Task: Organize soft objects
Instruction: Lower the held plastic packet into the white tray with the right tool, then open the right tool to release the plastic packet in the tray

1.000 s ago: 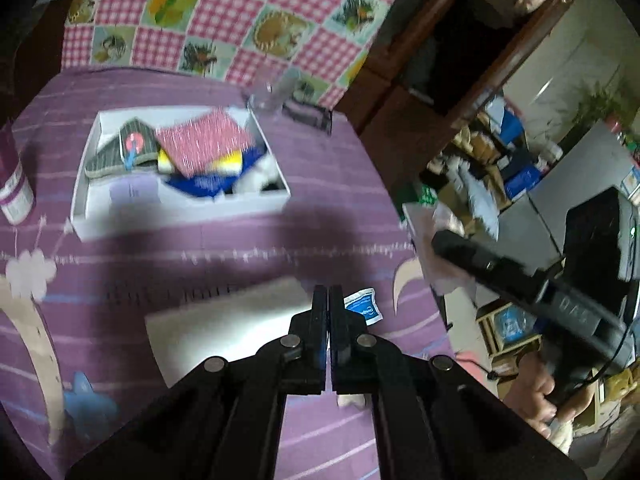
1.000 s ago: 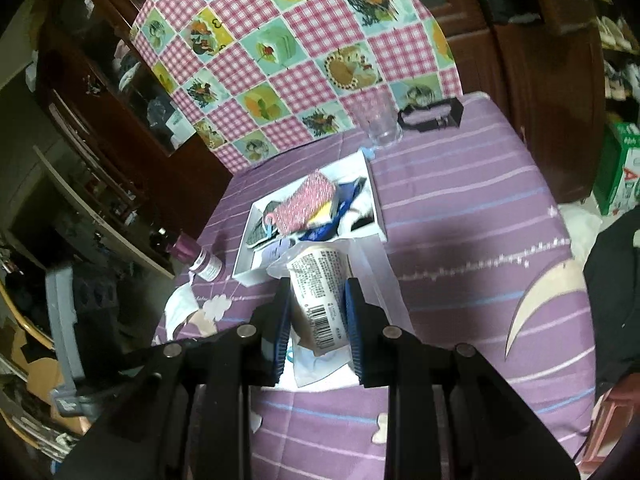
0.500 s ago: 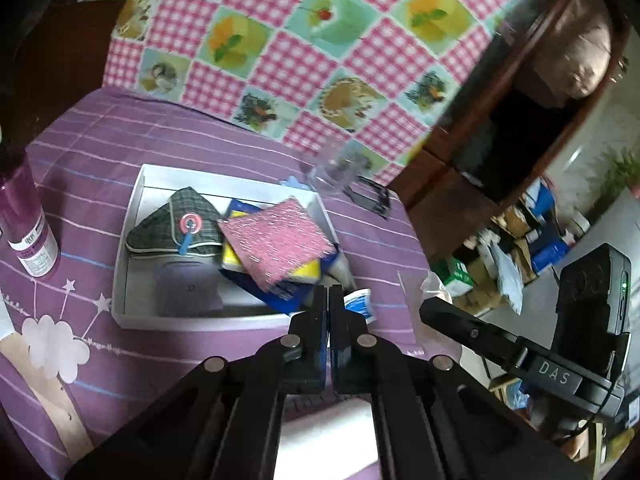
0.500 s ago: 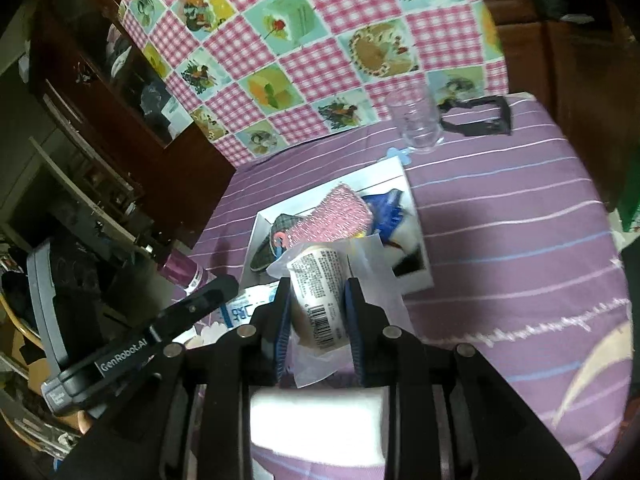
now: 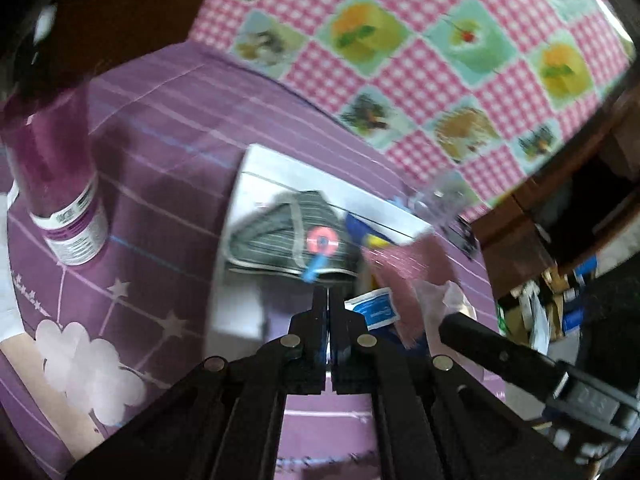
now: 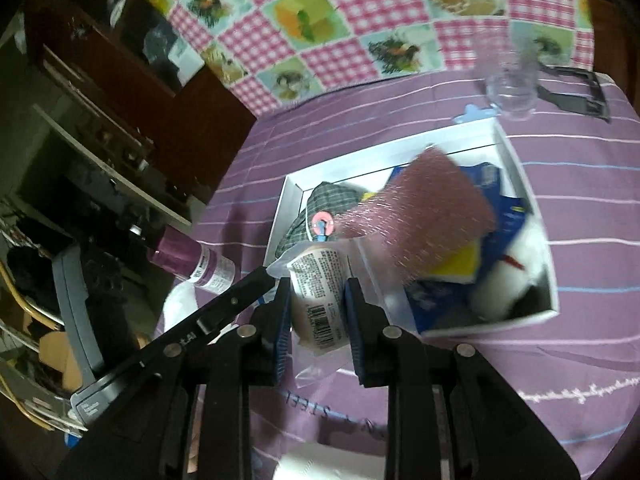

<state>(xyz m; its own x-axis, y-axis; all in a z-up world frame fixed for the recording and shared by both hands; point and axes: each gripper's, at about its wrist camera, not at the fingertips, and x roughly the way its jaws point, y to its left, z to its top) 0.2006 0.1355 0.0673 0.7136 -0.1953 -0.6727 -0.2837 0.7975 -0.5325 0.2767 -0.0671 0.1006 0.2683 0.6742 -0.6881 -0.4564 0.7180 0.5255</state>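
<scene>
Your right gripper (image 6: 316,312) has its jaws closed narrow on a clear-wrapped packet (image 6: 318,300) with a printed label and barcode; the blue pads press both its sides, and loose clear wrap spills out below and toward 2 o'clock. In the right wrist view the packet hangs at the near left corner of the white box (image 6: 288,196), over its front edge.

Your left gripper (image 5: 329,312) has its jaws fully together with nothing between them. Its tips sit at the near edge of the white box in the left wrist view, just below the grey plaid pouch (image 5: 280,236) with the pink round tag and blue pull.

The box rests on the desk under a purple striped cloth (image 6: 580,208). Inside it, seen from the right wrist: the plaid pouch at 9 o'clock, a pink glittery sponge pad (image 6: 424,204) tilted on top in the middle, a yellow piece beneath its lower edge, blue packaging (image 6: 500,200) toward 3 o'clock, and a white fluffy item (image 6: 508,284) at 4 o'clock in the near right corner.

Outside the box, a purple bottle (image 6: 192,264) with a white label stands at 9 o'clock. A clear glass (image 6: 512,88) stands beyond the far right corner at 1 o'clock, with a black frame-like object (image 6: 576,92) just beside it. A small blue-and-white sachet (image 5: 372,308) lies just right of your left jaws. A pink chequered cloth (image 6: 360,12) hangs behind the desk.
</scene>
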